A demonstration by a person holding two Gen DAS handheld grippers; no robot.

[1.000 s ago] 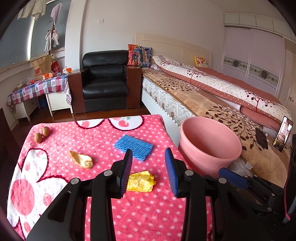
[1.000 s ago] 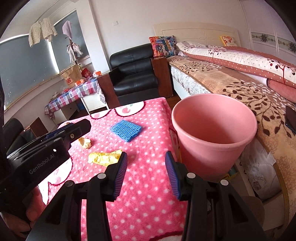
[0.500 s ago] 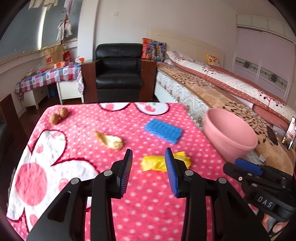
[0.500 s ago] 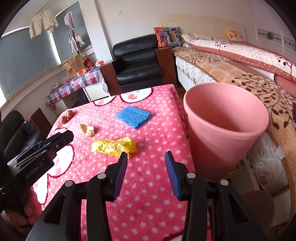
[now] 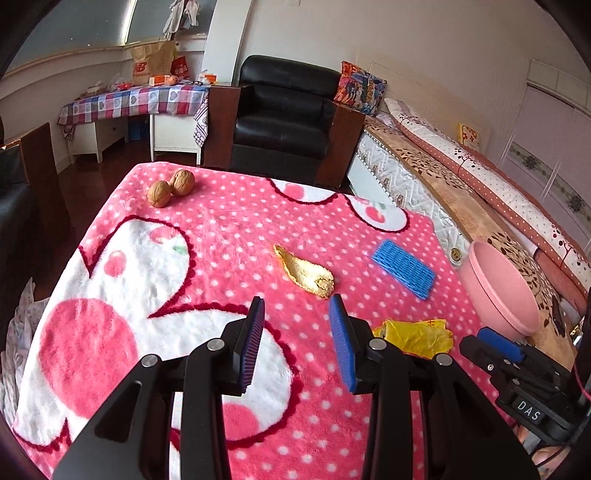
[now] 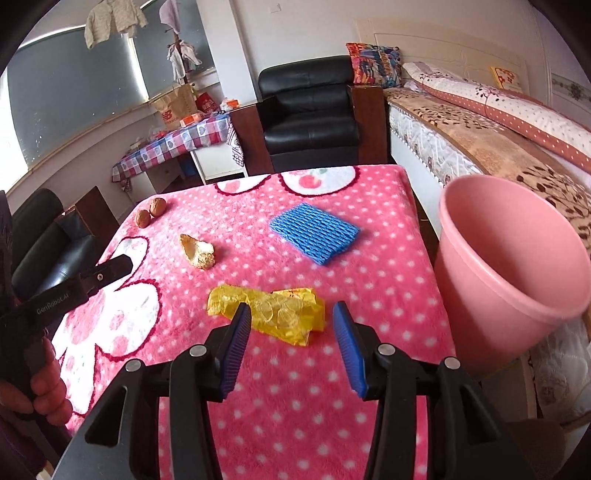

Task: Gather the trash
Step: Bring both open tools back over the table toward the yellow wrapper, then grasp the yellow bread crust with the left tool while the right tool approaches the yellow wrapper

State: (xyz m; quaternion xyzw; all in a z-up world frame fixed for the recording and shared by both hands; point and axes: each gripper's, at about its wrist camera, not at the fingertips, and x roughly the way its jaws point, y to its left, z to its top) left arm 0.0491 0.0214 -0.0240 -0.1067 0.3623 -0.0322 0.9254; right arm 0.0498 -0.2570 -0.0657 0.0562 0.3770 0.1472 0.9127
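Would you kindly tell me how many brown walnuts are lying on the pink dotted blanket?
2. The brown walnuts sit touching at the blanket's far left corner: one nearer, the other just behind it. None appear hidden.

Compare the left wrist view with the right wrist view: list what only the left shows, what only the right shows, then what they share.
Only the left wrist view: the left gripper from behind, open and empty, and the right gripper's blue-tipped finger at the edge.

Only the right wrist view: the right gripper, its jaws opening just short of the yellow wrapper, nothing between them; the hand holding the left gripper; clothes hanging at the window.

Both: the wrapper, peel scrap, blue foam net, two walnuts, pink bin, black armchair, bed.
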